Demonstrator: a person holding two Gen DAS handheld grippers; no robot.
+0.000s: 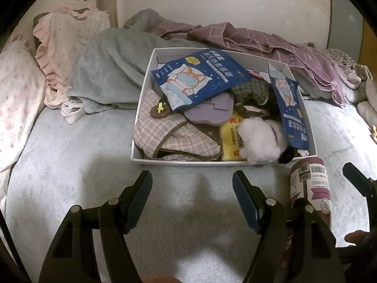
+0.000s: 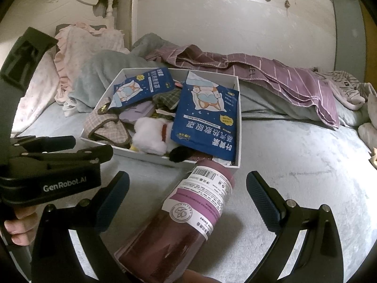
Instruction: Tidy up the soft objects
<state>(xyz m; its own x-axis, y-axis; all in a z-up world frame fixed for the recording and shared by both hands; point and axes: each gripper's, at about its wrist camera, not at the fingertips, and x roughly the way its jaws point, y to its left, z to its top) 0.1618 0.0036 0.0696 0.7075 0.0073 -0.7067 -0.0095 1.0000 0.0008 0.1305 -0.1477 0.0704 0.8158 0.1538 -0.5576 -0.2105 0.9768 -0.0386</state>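
1. Grippers both angle down at the bed (image 1: 70, 165), just short of the box (image 1: 226, 164).
2. We see our left gripper (image 1: 192, 198) spread, empty.
3. Our right gripper (image 2: 188, 200) gapes around a lying bottle (image 2: 188, 212), pads clear of it.
4. Box: white, rectangular, heaped with plaid cloth (image 1: 165, 132), fluffy plush (image 1: 259, 139), glossy blue packets (image 1: 200, 75).

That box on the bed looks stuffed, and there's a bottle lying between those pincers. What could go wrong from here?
Three things, probably. The bottle lies loose between the right gripper's open fingers, so a crooked squeeze might roll it away across the soft bedspread. The white box is heaped, and one blue packet leans on its right wall, so a nudge could tip it out. The open left gripper hovers close by; the two might bump.
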